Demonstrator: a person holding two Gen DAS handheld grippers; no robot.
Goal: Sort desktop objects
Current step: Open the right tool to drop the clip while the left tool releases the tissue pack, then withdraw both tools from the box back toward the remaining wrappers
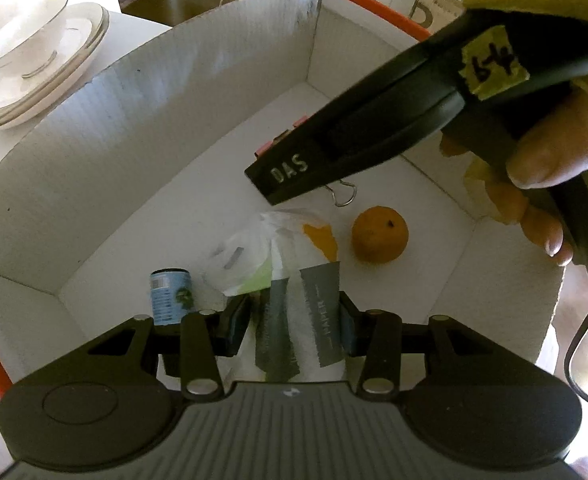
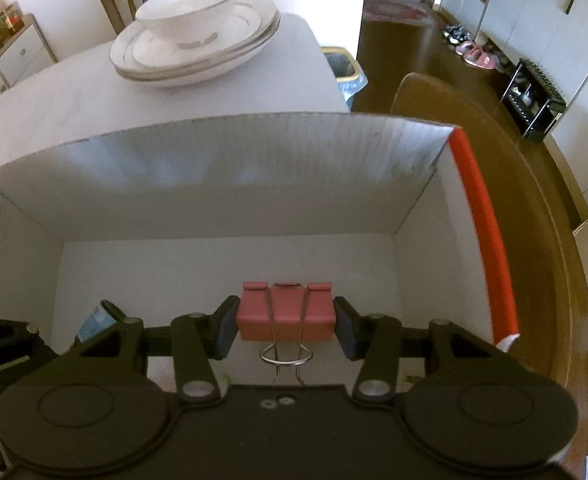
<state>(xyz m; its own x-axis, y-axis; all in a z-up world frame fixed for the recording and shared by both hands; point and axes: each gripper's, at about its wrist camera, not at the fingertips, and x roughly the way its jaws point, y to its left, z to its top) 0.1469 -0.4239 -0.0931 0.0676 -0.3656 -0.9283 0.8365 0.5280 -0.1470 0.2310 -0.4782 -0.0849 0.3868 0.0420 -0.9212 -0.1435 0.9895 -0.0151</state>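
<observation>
My left gripper [image 1: 291,326] is shut on a white tissue pack [image 1: 298,312] with grey labels, held over the white cardboard box [image 1: 133,152]. On the box floor lie an orange [image 1: 380,235], a small blue-labelled can [image 1: 169,296] and a crumpled white wrapper [image 1: 249,252]. My right gripper [image 2: 285,326] is shut on a pink binder clip [image 2: 285,316] and holds it inside the same box [image 2: 221,168]. The right gripper also shows from the side in the left wrist view [image 1: 269,184], with the clip's wire loop [image 1: 344,196] hanging below it.
A bowl on stacked white plates [image 2: 193,36] sits on the table behind the box. The box has orange-edged side walls [image 2: 482,216]. A chair [image 2: 434,92] stands beyond the table's right edge, over a brown floor. The can's corner [image 2: 95,318] shows at lower left.
</observation>
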